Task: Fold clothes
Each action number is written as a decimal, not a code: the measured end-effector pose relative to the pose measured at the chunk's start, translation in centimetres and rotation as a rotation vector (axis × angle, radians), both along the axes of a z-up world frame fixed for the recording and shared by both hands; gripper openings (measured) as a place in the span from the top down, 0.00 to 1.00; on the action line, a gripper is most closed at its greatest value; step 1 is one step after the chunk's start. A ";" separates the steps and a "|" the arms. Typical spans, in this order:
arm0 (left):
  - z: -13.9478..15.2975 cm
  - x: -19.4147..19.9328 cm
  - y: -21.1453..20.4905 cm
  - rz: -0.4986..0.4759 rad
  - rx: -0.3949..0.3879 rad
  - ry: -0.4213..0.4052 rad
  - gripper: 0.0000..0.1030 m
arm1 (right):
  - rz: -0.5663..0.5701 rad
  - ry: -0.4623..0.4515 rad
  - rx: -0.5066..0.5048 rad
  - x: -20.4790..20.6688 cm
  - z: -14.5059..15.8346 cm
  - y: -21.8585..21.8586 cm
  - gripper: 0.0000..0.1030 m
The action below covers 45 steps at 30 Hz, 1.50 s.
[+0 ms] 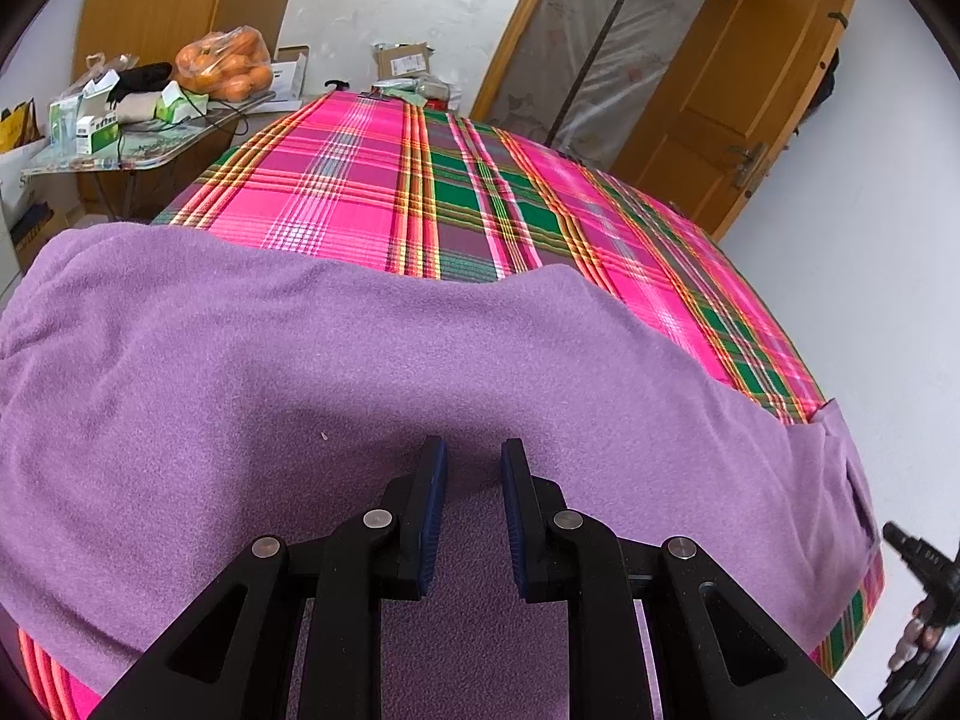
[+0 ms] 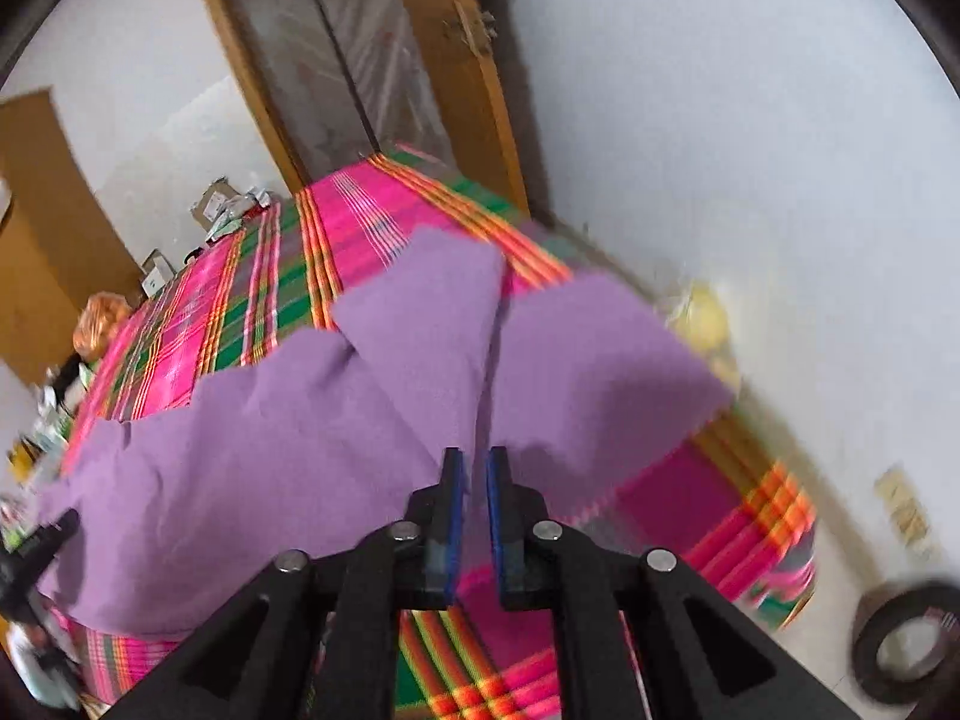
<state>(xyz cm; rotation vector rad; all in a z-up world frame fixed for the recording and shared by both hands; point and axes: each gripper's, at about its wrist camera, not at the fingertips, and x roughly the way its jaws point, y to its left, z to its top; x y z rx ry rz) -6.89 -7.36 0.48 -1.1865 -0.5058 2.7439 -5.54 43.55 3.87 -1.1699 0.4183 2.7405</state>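
Observation:
A purple fleece garment (image 1: 360, 372) lies spread over the near half of a table covered in pink and green plaid cloth (image 1: 372, 192). My left gripper (image 1: 474, 450) hovers low over the garment's near middle, jaws a little apart with nothing pinched between them. In the right wrist view the garment (image 2: 300, 420) shows two flaps folded toward its centre, with a seam line between them. My right gripper (image 2: 474, 456) sits at the garment's near edge with a narrow gap between its blue pads (image 2: 456, 504), which press on no cloth. The view is blurred.
A side table (image 1: 120, 150) at the far left holds a bag of oranges (image 1: 225, 63) and boxes. A wooden door (image 1: 738, 90) stands open on the right. A black tape roll (image 2: 900, 642) lies on the floor. The table edge (image 2: 750, 528) drops off close to the right gripper.

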 end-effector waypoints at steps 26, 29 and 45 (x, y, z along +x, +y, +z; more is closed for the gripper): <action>0.3 -0.6 7.8 -0.227 -0.028 0.008 0.75 | 0.005 0.104 0.039 -5.8 0.8 3.3 0.96; 0.2 -0.5 7.7 -0.227 -0.025 0.008 0.75 | -0.122 0.144 -0.041 -3.2 1.2 7.0 0.96; 0.2 -0.4 7.7 -0.227 -0.046 0.007 0.75 | -0.313 0.142 -0.596 0.1 -5.2 15.9 0.73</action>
